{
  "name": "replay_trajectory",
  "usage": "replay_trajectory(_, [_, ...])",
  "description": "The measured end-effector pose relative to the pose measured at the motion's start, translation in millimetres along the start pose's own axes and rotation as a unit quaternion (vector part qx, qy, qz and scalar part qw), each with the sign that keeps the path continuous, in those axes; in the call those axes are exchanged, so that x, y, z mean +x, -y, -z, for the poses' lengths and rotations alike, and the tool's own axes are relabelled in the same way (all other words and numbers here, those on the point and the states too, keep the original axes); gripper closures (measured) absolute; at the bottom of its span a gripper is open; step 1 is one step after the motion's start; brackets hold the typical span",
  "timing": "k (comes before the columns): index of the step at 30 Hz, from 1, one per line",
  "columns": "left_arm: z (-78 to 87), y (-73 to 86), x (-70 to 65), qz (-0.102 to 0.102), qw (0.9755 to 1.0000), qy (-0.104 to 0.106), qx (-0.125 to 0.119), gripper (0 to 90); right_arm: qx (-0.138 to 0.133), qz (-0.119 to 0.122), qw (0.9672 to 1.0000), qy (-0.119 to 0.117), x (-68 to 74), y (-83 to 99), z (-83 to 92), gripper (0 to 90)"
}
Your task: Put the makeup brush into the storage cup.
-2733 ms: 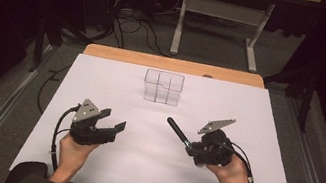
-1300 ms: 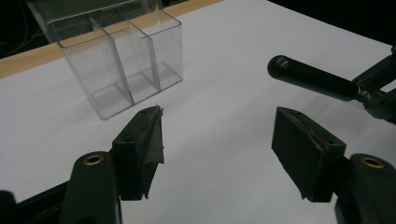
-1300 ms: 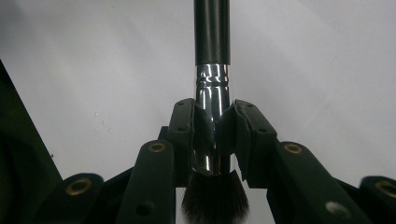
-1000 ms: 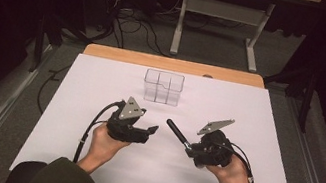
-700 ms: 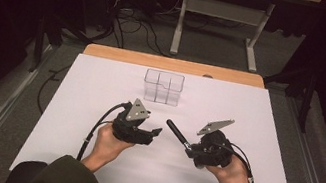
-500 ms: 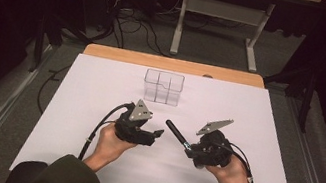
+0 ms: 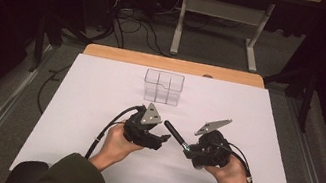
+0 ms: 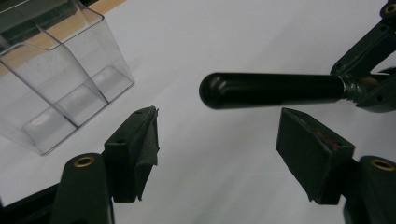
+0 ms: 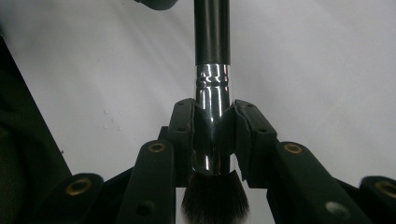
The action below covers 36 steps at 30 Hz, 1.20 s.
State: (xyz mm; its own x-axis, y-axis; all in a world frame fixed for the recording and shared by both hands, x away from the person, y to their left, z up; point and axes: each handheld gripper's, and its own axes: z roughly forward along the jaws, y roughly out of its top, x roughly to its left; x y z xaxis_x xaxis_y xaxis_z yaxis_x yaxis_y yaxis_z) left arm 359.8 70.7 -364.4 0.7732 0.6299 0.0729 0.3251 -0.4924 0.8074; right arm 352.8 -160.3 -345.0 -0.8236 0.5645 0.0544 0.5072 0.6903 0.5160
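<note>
Two fingers [image 9: 183, 130] clamped around brush [image 9: 212, 88]

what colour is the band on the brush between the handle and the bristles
Shiny silver metal on the brush, clearest in the right gripper view, where the right gripper clamps it.

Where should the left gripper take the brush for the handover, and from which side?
Judged best: the bare black handle of the brush, near its rounded end. The right gripper clamps the metal ferrule. The left gripper is open under the level handle, so come up from below.
</note>
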Motion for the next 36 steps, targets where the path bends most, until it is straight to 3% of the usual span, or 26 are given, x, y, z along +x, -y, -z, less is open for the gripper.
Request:
replay_trajectory(10, [-0.5,-2.3,-1.3,-0.025,0.9996,0.005,0.012,26.0,0.014,0.004,0.9999,-0.003,2.2,-5.7,-1.6,72.3])
replay_trajectory(19, [3.4,-1.7,0.0,-0.037,0.9992,0.005,0.013,25.3,0.036,0.002,0.9987,-0.036,0.4,-16.9,-8.7,72.3])
replay_trajectory(22, [5.9,-1.6,0.2,-0.04,0.9991,0.005,0.01,25.3,0.048,0.011,0.9978,-0.044,-1.1,-21.4,-8.1,72.3])
replay_trajectory(36, [13.4,-3.3,-5.5,-0.065,0.9978,0.008,0.009,24.6,0.075,0.025,0.9948,-0.065,0.1,-42.8,-4.8,72.3])
